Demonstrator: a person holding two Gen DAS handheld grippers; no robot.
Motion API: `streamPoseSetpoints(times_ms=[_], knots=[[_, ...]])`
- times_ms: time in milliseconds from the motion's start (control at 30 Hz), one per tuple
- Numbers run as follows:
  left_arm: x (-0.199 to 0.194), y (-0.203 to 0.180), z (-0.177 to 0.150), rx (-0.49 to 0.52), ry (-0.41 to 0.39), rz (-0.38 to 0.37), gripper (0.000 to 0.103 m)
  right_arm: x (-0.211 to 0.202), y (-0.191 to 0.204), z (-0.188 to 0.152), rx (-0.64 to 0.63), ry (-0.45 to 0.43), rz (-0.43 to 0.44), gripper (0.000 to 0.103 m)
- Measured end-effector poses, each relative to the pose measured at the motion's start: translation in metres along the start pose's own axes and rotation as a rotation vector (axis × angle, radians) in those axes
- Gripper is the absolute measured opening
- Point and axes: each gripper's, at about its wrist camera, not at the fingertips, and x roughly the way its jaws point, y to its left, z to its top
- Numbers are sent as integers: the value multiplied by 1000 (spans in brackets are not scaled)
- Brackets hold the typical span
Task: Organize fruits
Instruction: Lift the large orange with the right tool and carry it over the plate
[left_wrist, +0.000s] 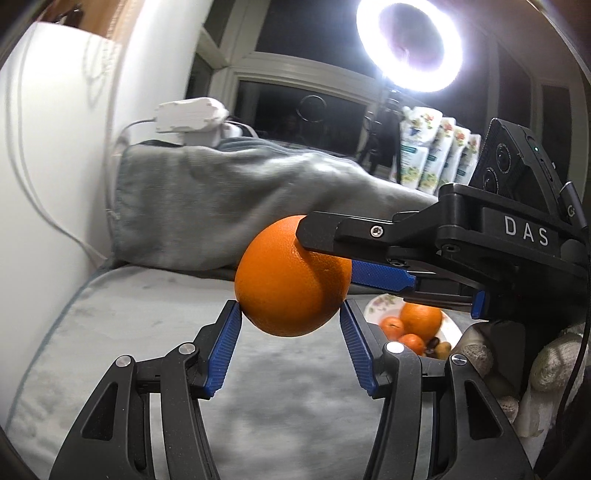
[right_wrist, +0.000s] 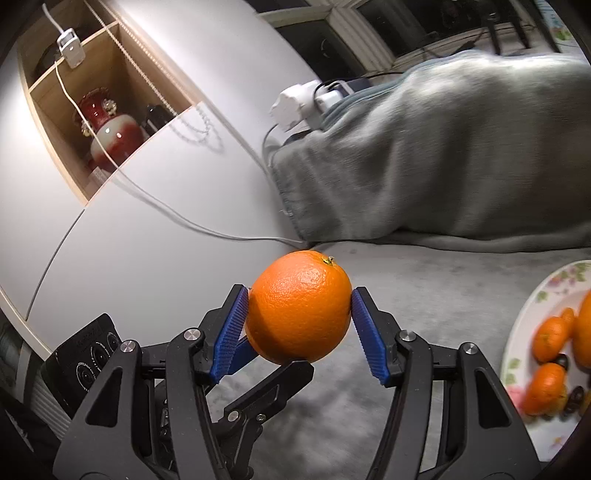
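A: What's pictured?

B: 2 sets of black, blue-padded tongs, the left tongs (left_wrist: 290, 314) and the right tongs (right_wrist: 299, 314), both clamp 1 round, dimpled orange (right_wrist: 299, 308) in mid-air above the grey plush bed (right_wrist: 424, 295), crossing at an angle.

A: The risk?

B: Uneven pulling could squeeze it free; it would roll toward the bed's edge, missing the floral china plate (right_wrist: 532, 310) of fruit at right.
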Motion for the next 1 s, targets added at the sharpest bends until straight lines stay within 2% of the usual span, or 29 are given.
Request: streamPoseSetpoints(times_ms=[600, 1000], knots=[[31, -66, -3, 62, 60, -151, 55, -72, -49, -11, 55, -75, -124, 61], [54, -89, -7, 84, 115, -212, 55, -93, -80, -13, 92, -87, -183, 61]])
